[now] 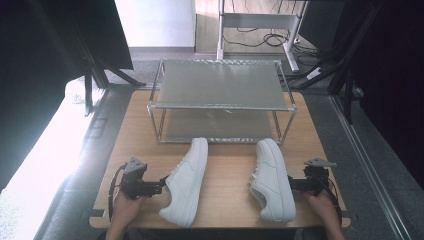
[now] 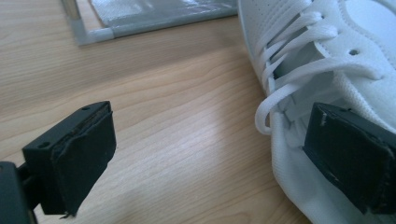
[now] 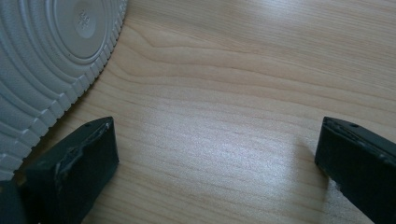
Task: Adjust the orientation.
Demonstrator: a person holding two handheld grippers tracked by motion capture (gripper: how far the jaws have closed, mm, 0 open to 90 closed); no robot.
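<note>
Two white sneakers lie on the wooden table (image 1: 227, 172). The left sneaker (image 1: 187, 181) points toward the rack, and its laces (image 2: 299, 56) face my left gripper (image 1: 161, 184). That gripper (image 2: 212, 135) is open; its right jaw sits against the sneaker's (image 2: 336, 51) side near the laces, and bare wood lies between the jaws. The right sneaker (image 1: 271, 179) is tipped on its side, with its ribbed grey sole (image 3: 44, 60) facing my right gripper (image 1: 292, 183). That gripper (image 3: 219, 140) is open over bare wood just beside the sole, gripping nothing.
A two-tier metal shelf rack (image 1: 220, 97) stands at the back of the table; its lower corner (image 2: 93, 33) is close ahead of the left gripper. A white desk frame and cables (image 1: 270, 30) stand beyond the table. Hands hold both grippers at the near edge.
</note>
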